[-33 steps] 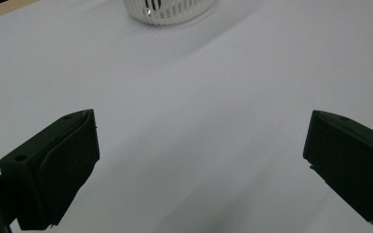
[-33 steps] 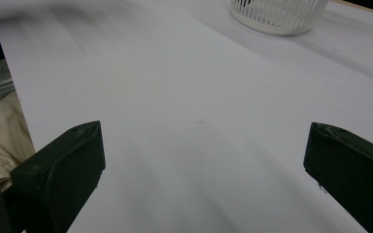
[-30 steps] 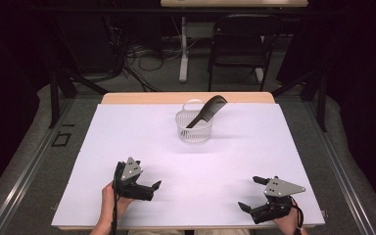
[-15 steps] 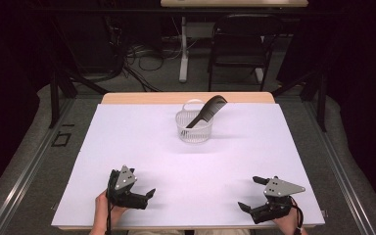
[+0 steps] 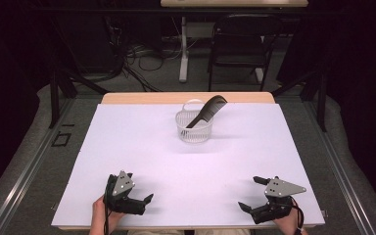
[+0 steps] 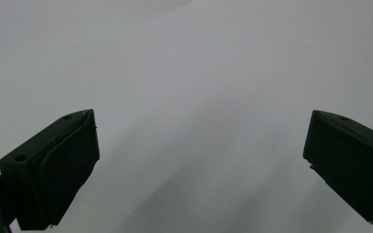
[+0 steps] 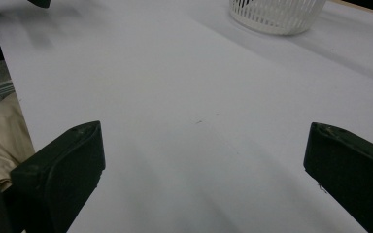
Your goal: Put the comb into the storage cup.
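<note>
Left tongs (image 5: 138,201) nearer table edge than before — jaws apart.

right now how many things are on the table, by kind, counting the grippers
basket: 1
comb: 1, standing tilted in the basket
grippers: 2, left gripper and right gripper, both open and empty
total: 4
</note>
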`<action>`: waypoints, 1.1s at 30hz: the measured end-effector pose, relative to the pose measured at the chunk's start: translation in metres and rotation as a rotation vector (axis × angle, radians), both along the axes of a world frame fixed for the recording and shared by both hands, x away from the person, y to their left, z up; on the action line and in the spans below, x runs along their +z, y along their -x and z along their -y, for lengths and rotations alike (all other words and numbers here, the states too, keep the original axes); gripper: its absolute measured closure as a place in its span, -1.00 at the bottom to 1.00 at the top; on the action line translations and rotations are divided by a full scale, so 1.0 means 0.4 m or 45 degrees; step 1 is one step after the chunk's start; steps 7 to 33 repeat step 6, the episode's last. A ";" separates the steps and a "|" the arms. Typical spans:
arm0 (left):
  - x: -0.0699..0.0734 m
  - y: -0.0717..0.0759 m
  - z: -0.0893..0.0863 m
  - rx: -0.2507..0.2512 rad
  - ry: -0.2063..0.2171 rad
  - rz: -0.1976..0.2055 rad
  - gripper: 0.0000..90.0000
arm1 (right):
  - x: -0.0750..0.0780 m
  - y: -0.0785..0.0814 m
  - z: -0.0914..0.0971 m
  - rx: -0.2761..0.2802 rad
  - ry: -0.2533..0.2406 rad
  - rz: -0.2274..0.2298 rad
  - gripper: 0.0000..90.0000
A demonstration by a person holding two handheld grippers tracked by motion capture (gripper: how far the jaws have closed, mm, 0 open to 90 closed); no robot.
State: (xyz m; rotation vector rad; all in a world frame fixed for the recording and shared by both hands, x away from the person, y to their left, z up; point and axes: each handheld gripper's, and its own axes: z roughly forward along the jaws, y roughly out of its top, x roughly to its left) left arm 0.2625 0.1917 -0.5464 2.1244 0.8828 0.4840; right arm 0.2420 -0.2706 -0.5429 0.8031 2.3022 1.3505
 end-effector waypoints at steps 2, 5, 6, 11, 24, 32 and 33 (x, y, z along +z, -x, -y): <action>0.001 0.000 0.000 0.000 0.001 0.005 -1.00 | -0.001 -0.001 -0.001 0.002 0.002 -0.002 -0.98; 0.001 -0.003 0.003 -0.004 0.003 0.003 -1.00 | -0.002 -0.001 -0.001 0.005 0.002 -0.003 -0.98; 0.001 -0.004 0.003 -0.004 0.001 0.003 -1.00 | -0.002 -0.001 0.000 0.005 -0.001 -0.006 -0.98; 0.001 -0.004 0.003 -0.004 0.001 0.003 -1.00 | -0.002 -0.001 0.000 0.005 -0.001 -0.006 -0.98; 0.001 -0.004 0.003 -0.004 0.001 0.003 -1.00 | -0.002 -0.001 0.000 0.005 -0.001 -0.006 -0.98; 0.001 -0.004 0.003 -0.004 0.001 0.003 -1.00 | -0.002 -0.001 0.000 0.005 -0.001 -0.006 -0.98; 0.001 -0.004 0.003 -0.004 0.001 0.003 -1.00 | -0.002 -0.001 0.000 0.005 -0.001 -0.006 -0.98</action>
